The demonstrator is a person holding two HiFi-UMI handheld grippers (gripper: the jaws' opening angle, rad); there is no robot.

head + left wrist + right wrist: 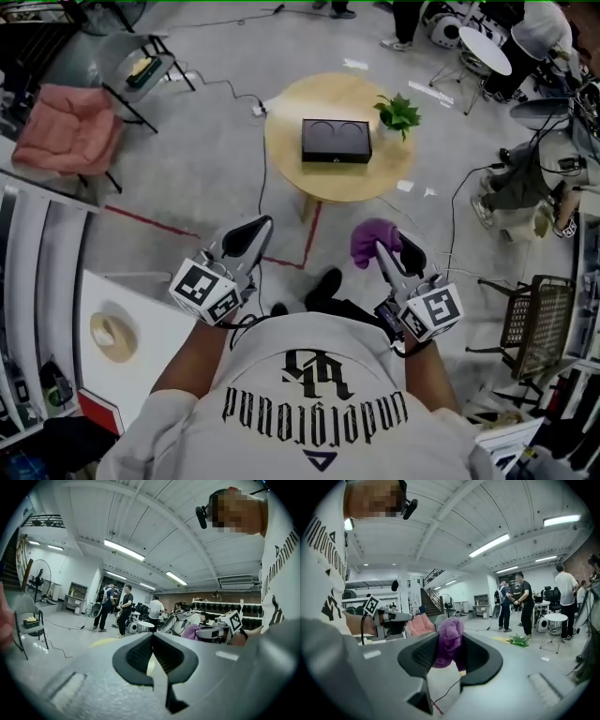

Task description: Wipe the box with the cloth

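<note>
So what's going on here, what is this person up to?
A person holds a gripper in each hand. The right gripper is shut on a purple cloth; the left gripper is shut and empty. The black box sits on a round table ahead, beside a plant. Neither gripper is at the box, so wiping has not begun.

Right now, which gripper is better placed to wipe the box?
Right. The right gripper is shut on the purple cloth; the left gripper is shut and empty. Both hang short of the black box on the round table.
</note>
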